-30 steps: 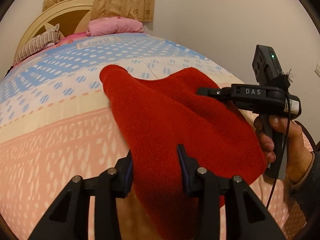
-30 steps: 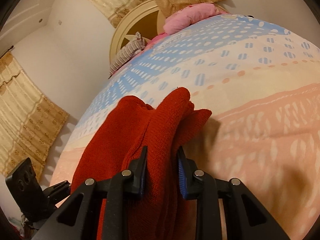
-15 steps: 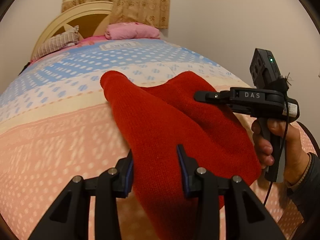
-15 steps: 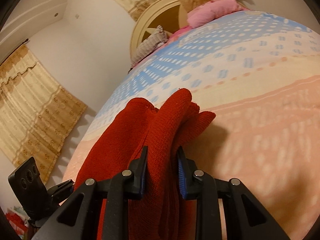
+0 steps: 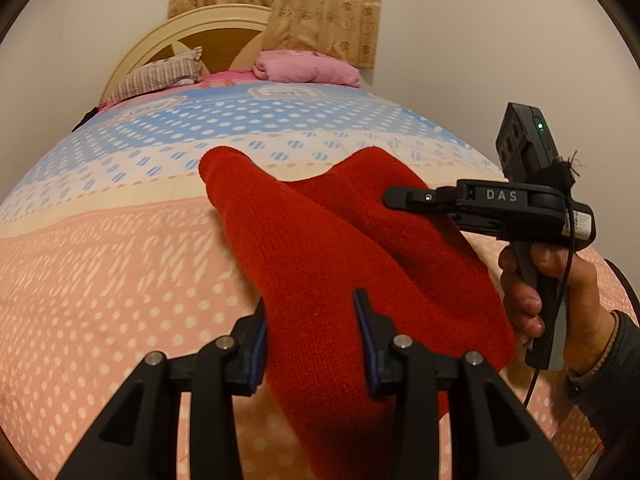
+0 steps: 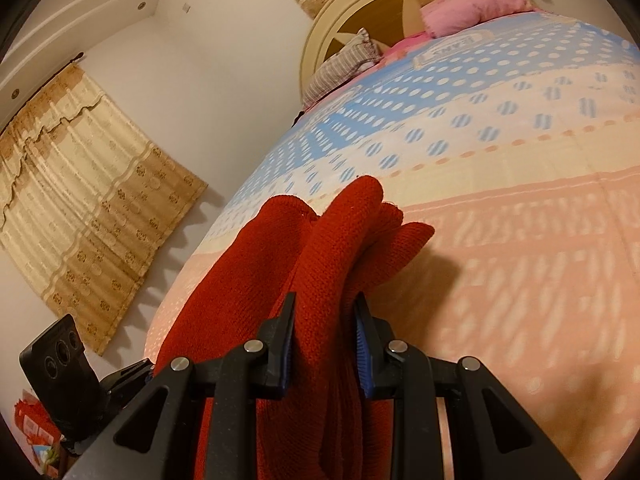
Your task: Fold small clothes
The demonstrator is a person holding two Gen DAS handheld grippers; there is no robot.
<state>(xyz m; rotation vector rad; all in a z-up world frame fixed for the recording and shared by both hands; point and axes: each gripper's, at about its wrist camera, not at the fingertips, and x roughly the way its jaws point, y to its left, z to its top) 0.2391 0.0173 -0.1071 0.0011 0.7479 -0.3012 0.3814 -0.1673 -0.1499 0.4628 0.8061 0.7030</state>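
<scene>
A red knitted garment (image 5: 320, 248) is held up over the bed between both grippers. My left gripper (image 5: 310, 328) is shut on its near edge, with the cloth pinched between the blue pads. My right gripper (image 6: 325, 328) is shut on a bunched fold of the same garment (image 6: 340, 240), whose end sticks out ahead of the fingers. In the left wrist view the right gripper (image 5: 400, 198) comes in from the right, held by a hand, with its fingers on the garment's far side.
The bed has a spotted pink, cream and blue cover (image 5: 120, 264). A pink folded blanket (image 5: 308, 70) and a striped pillow (image 5: 160, 74) lie by the round headboard (image 5: 192, 40). Beige curtains (image 6: 88, 168) hang on the walls.
Both grippers have kept their hold on the red garment. The views have swung slightly, so the headboard and curtains have shifted right in frame; the garment's shape is almost unchanged.
</scene>
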